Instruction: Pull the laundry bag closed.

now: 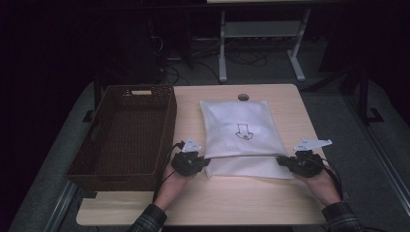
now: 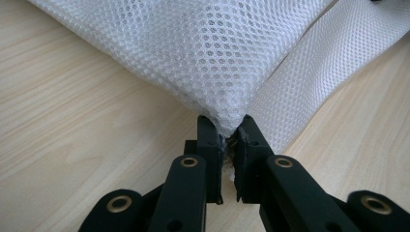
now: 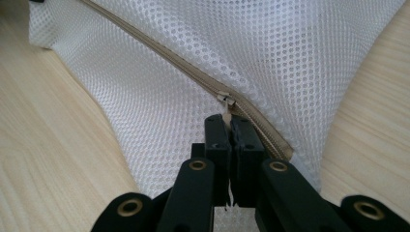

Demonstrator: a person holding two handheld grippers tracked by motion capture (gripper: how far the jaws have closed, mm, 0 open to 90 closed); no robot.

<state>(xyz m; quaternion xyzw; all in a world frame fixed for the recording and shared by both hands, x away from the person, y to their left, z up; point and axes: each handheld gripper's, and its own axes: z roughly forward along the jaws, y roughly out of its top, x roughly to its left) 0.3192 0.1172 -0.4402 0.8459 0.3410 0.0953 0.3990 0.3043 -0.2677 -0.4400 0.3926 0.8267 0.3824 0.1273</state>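
A white mesh laundry bag (image 1: 241,133) with a small black print lies in the middle of the table. My left gripper (image 1: 205,162) is shut on the bag's near left corner (image 2: 227,121), the mesh bunched between its jaws. At the bag's near right corner my right gripper (image 1: 280,160) is shut on the pull tab (image 3: 226,113) of the beige zipper (image 3: 193,77) that runs along the bag's edge. The slider (image 3: 225,97) sits just beyond the jaw tips. A folded flap of mesh (image 1: 251,168) lies flat between the two grippers.
A dark brown woven basket (image 1: 126,135), empty, stands at the table's left side close to my left hand. The light wooden table (image 1: 227,198) has a cable hole (image 1: 243,97) at its far edge. Beyond it stand a desk frame (image 1: 261,43) and cables on the floor.
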